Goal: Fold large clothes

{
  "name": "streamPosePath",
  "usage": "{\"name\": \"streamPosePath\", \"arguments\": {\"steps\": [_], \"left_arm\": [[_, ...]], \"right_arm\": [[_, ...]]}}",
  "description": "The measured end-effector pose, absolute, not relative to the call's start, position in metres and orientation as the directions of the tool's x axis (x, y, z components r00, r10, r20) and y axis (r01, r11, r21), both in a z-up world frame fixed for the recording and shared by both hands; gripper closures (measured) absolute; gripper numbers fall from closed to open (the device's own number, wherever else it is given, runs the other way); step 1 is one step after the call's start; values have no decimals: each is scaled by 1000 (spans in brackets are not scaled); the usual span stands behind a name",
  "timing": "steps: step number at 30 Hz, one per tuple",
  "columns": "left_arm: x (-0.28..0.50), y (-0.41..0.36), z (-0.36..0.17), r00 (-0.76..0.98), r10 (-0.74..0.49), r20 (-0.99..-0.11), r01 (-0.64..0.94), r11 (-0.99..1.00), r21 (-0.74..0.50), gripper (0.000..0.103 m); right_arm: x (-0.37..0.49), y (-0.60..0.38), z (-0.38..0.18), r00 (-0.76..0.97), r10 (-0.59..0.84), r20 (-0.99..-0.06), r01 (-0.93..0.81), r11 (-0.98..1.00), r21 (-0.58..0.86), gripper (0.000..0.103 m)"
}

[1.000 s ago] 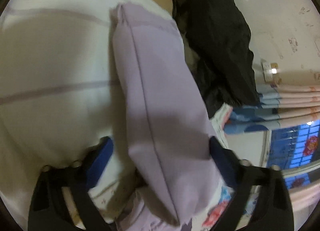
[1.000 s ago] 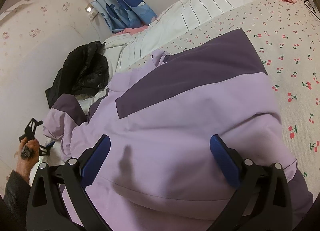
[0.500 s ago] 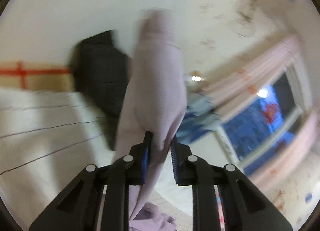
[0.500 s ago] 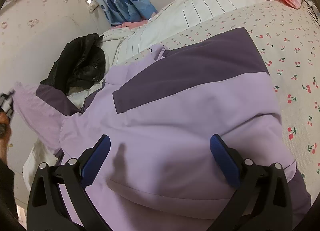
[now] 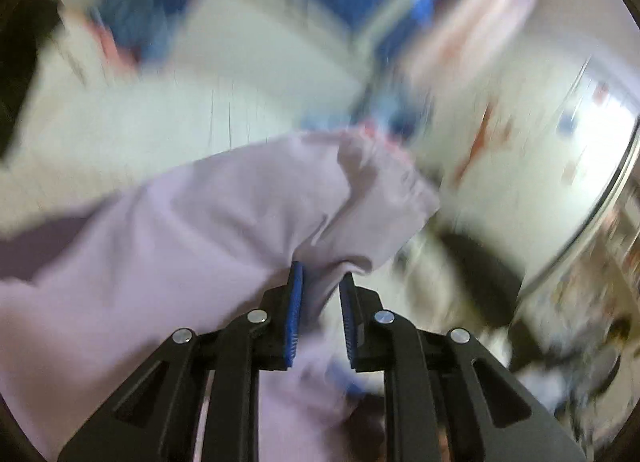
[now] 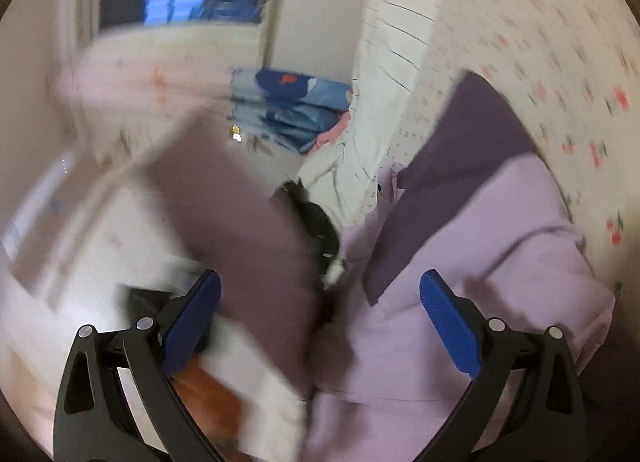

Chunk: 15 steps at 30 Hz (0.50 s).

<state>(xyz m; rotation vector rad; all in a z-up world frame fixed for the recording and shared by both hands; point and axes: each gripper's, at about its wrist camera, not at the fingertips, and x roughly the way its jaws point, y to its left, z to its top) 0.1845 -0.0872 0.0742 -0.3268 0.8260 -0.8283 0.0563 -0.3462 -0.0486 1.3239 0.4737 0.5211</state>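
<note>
A lilac padded jacket sleeve [image 5: 248,214] is clenched by the left gripper [image 5: 320,282]; the right gripper [image 6: 320,294] is held released above the lilac-and-purple jacket body [image 6: 460,262].

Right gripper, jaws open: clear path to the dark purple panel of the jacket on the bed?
Probably yes. The right gripper is open and holds nothing, and the dark purple panel lies exposed ahead, right of centre. The raised sleeve, shut in the left gripper, crosses only the left side.
</note>
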Motion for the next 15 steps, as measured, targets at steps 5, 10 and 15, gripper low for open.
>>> {"name": "streamPosePath", "arguments": {"steps": [5,10,15], "left_arm": [[169,-146,-19,223,-682,-697,522,687,-505,80],[142,-118,14,299,-667,-682,570,698,-433,50],[102,-51,42,479,-603,-637,468,790,-396,26]], "right_arm": [[59,-366,-65,804,594,39,-70,29,997,7],[59,-375,-69,801,598,10,-38,33,999,7],[55,-371,-43,830,529,-178,16,296,955,7]]}}
